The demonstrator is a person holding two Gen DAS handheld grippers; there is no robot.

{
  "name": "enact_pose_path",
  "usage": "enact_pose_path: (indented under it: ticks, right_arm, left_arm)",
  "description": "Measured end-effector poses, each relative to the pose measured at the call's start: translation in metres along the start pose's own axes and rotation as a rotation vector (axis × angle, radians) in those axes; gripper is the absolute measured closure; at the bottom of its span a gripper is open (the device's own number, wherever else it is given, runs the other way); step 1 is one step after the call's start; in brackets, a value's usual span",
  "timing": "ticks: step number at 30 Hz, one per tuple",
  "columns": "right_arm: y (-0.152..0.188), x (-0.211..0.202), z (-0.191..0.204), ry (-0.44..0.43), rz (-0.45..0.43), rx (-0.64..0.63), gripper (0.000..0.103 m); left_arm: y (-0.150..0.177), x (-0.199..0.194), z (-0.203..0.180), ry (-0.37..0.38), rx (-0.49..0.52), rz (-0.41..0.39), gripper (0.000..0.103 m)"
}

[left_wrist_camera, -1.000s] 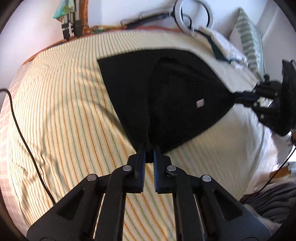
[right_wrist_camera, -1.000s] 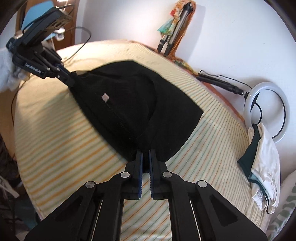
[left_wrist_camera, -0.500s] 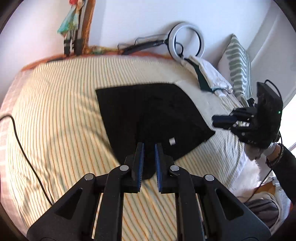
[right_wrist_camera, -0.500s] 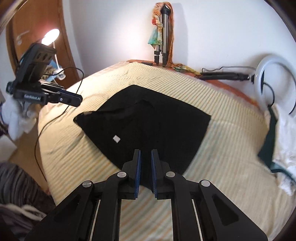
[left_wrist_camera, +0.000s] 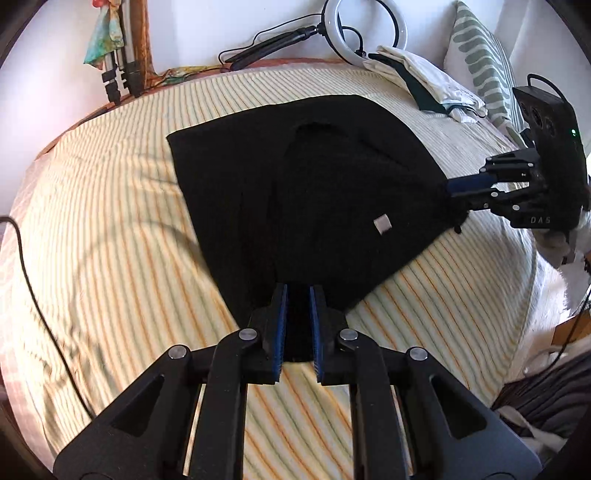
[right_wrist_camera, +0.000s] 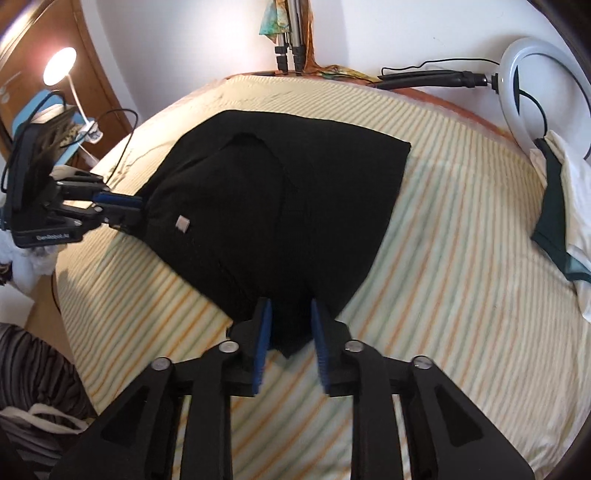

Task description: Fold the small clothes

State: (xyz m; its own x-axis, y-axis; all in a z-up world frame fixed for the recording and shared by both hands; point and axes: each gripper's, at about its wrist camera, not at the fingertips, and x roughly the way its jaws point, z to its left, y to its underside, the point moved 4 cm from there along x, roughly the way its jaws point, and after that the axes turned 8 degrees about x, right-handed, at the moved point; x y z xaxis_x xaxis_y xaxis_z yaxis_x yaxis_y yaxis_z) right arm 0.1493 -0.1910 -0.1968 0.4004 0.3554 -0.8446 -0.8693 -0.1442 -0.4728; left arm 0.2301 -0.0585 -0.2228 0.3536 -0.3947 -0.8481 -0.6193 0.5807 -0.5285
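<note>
Black garment (left_wrist_camera: pixel 332 206) lies flat on the striped bed (left_wrist_camera: pixel 110 229), a corner between each gripper's slightly parted jaws, left gripper (left_wrist_camera: pixel 297 317) narrower, right gripper (right_wrist_camera: pixel 290 332) just opening, folded clothes (right_wrist_camera: pixel 561 206) and ring light (right_wrist_camera: pixel 546 81) well apart.

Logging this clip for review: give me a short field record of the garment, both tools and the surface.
garment: black top, spread on the bed, small pale tag facing up
surface: striped sheet
left tool: narrow gap between the pads, garment corner lying in it; grip unclear
right tool: jaws have just been opening, corner of the top between the pads but not pressed
fold state: one layer lies over part of the top
also on bed: pale folded clothes, ring light
</note>
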Motion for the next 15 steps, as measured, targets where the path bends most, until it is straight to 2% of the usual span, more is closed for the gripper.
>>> enact_pose_path:
  ticks: [2, 5, 6, 7, 8, 10, 15]
  right_arm:
    - [0.002, -0.008, 0.002, 0.013, -0.001, -0.014, 0.073]
    - [-0.004, -0.022, -0.001, 0.002, -0.030, 0.006, 0.066]
    - [-0.007, -0.025, -0.002, -0.005, -0.044, 0.018, 0.058]
    - [-0.010, -0.030, -0.004, -0.007, -0.064, 0.039, 0.051]
    - [-0.016, -0.033, -0.009, -0.005, -0.088, 0.074, 0.051]
    - [-0.026, -0.033, -0.021, 0.005, -0.101, 0.148, 0.051]
    - [-0.036, -0.024, -0.042, -0.046, -0.090, 0.280, 0.051]
  left_arm:
    - [0.004, -0.009, 0.003, -0.014, -0.001, -0.007, 0.093]
    - [0.002, -0.026, 0.011, 0.010, -0.045, -0.041, 0.093]
    - [0.000, -0.031, 0.016, 0.011, -0.058, -0.057, 0.093]
    - [-0.001, -0.036, 0.022, 0.010, -0.080, -0.072, 0.089]
    - [-0.004, -0.039, 0.028, 0.017, -0.104, -0.086, 0.075]
    - [-0.011, -0.042, 0.042, 0.037, -0.171, -0.124, 0.056]
    - [-0.028, -0.034, 0.080, 0.111, -0.333, -0.172, 0.056]
